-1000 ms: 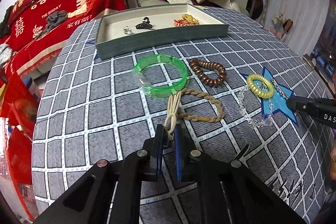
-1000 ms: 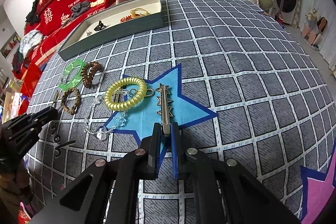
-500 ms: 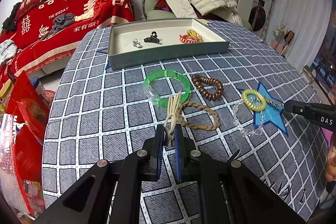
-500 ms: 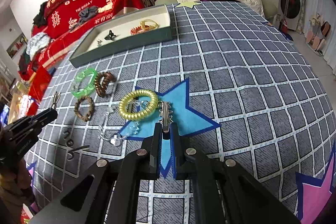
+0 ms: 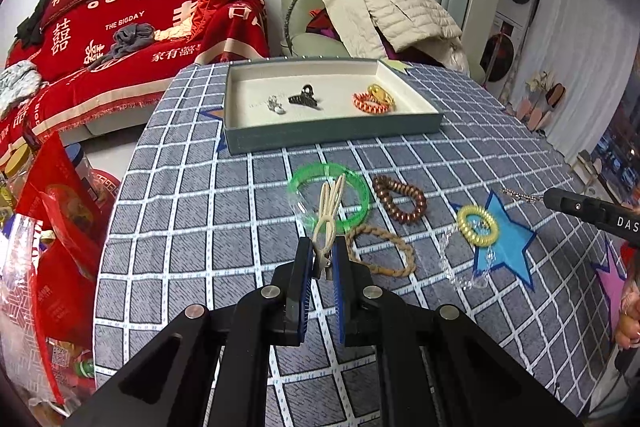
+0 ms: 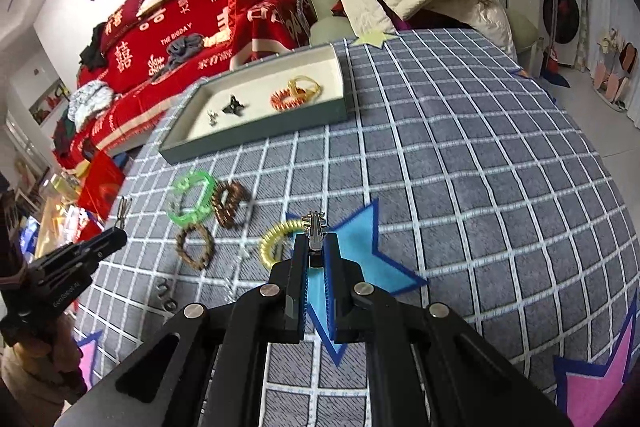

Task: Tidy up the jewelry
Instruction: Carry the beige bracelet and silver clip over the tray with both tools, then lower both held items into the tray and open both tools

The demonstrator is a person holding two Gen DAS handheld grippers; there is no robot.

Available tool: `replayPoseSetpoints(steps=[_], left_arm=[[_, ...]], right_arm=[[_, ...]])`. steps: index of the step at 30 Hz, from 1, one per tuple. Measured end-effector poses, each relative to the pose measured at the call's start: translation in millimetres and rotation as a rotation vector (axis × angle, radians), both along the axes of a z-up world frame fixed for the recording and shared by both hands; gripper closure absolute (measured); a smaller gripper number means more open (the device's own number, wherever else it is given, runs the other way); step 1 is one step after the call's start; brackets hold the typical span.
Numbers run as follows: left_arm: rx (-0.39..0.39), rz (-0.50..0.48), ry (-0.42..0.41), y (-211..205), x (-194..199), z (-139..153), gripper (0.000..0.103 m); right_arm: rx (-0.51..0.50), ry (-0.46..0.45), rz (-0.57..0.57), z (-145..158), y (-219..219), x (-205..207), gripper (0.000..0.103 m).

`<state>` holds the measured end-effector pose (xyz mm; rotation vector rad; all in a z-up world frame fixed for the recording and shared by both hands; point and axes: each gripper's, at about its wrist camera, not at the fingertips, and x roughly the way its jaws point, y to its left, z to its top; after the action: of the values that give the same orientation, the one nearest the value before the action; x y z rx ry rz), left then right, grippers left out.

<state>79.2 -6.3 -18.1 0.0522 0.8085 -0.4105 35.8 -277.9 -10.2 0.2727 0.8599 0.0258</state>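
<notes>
My left gripper point(image 5: 322, 259) is shut on a beige hair clip point(image 5: 329, 211), held in the air above the green bangle point(image 5: 354, 183). My right gripper point(image 6: 316, 251) is shut on a spiky silver hair clip point(image 6: 315, 229), raised over the blue star patch point(image 6: 360, 247). On the checked tablecloth lie a brown spiral hair tie point(image 5: 400, 199), a braided tan bracelet point(image 5: 384, 251), a yellow spiral tie point(image 5: 478, 225) and a clear bead bracelet point(image 5: 460, 267). The grey-green tray point(image 5: 332, 137) at the far side holds a black claw clip point(image 5: 303, 97), a small silver piece point(image 5: 276, 105) and an orange coil point(image 5: 372, 101).
Red bags point(image 5: 60, 227) crowd the floor off the table's left edge. A red-covered sofa point(image 5: 140, 27) and a green armchair with a beige jacket point(image 5: 400, 15) stand behind the table. Pink star patches point(image 6: 596, 379) lie near the front right. A hand point(image 5: 630, 323) shows at the right edge.
Both grippers have risen, and each clip has come up off the cloth with its gripper. The loose pieces on the table have not moved.
</notes>
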Motion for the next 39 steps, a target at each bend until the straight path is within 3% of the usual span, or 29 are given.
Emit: replayPoseSetpoints(steps=[11,24,39], left_arm=[[-0.009,0.018,-0.031,-4.7,26.1,22.8,0.072],[0.007,0.044,-0.076,-17.0,94.4,49.1,0.072],[0.048,0.092,-0.052,-40.9,182.7,37.2,0.072]], right_arm=[[0.020,-0.047,0.055,24.3,5.2,39.8,0.095],[0.028,-0.074,0.097,47.0,9.6,122.9,0.095],[0.035,-0.026,0.115,21.1,24.9,218.6,0.095]])
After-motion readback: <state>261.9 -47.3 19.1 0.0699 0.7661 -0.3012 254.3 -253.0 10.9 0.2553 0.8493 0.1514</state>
